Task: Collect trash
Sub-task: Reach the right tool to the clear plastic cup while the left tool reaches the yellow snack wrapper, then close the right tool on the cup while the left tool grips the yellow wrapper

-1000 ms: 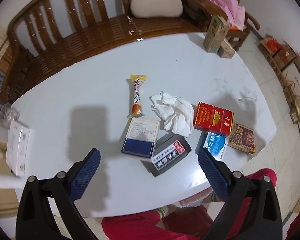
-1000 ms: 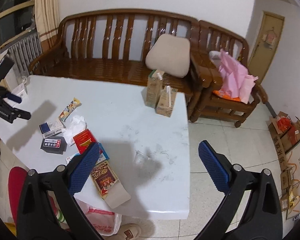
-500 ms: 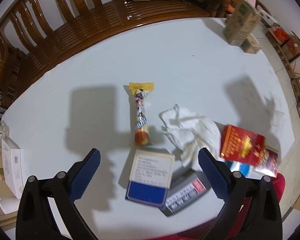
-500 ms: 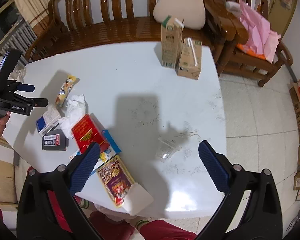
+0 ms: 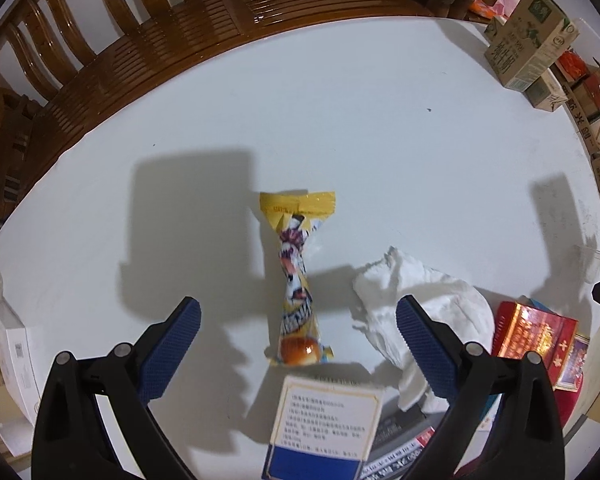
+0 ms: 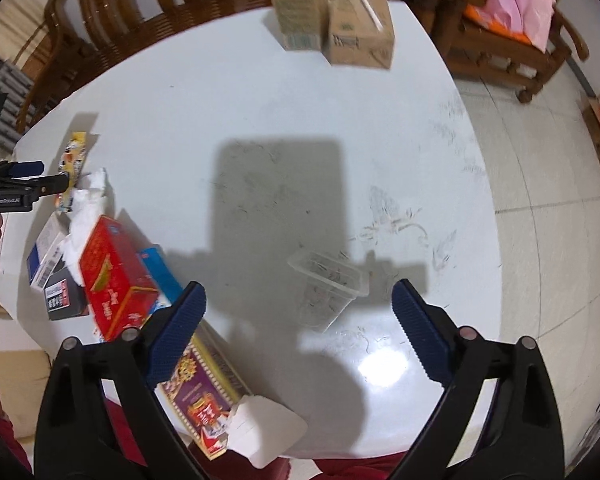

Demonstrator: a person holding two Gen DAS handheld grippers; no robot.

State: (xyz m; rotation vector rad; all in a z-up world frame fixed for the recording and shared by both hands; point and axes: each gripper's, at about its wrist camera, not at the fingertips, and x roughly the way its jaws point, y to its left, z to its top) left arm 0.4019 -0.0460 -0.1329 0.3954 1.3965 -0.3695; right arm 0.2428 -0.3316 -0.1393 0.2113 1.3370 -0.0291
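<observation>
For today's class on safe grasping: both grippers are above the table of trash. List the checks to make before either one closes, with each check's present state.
1. Left gripper open, nothing held: ok.
2. Snack wrapper lies between its fingers: ok.
3. Crumpled tissue clear of its right-hand finger: not ok, it lies right beside it.
4. Right gripper empty, jaws closing: ok.
5. Clear plastic cup between its fingers: ok.
6. Pads touching either item: cannot tell.

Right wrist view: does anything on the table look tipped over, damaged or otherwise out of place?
Yes. The clear plastic cup lies on its side on the white table, specks inside it and scattered around it. The purple-and-gold box hangs over the near edge with its torn white flap open.
</observation>
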